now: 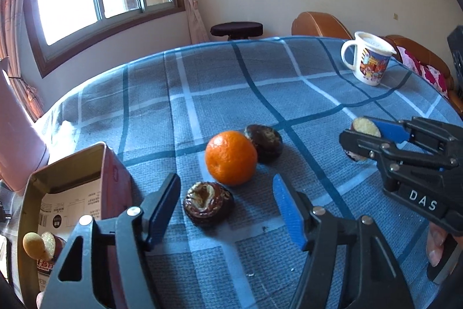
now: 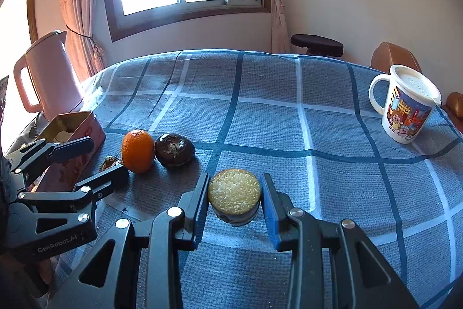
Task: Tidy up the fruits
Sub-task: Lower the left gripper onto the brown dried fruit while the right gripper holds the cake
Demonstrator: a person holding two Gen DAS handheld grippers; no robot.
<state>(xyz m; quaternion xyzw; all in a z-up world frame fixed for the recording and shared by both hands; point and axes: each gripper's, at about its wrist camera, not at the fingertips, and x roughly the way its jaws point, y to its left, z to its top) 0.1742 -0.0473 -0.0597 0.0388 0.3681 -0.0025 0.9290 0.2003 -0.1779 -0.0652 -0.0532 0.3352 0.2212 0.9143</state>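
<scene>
An orange [image 1: 231,157] lies mid-table between two dark brown, wrinkled fruits. One brown fruit [image 1: 264,144] touches its far side. The nearer brown fruit [image 1: 208,203], with a torn-open top, sits between the fingers of my left gripper [image 1: 225,181], whose pads stand open and clear of it. My right gripper [image 2: 235,178] is shut on a dark-skinned cut fruit half [image 2: 234,196] with a pale yellow grainy face, held just above the cloth. From the right wrist view the left gripper [image 2: 107,158] hides most of the nearer brown fruit [image 2: 110,162].
An open cardboard box [image 1: 72,193] stands at the left with a couple of fruit pieces [image 1: 40,243] inside. A pink kettle [image 2: 49,74] is behind it. A white cartoon mug [image 2: 405,109] stands at the far right. A blue checked cloth [image 2: 260,120] covers the table.
</scene>
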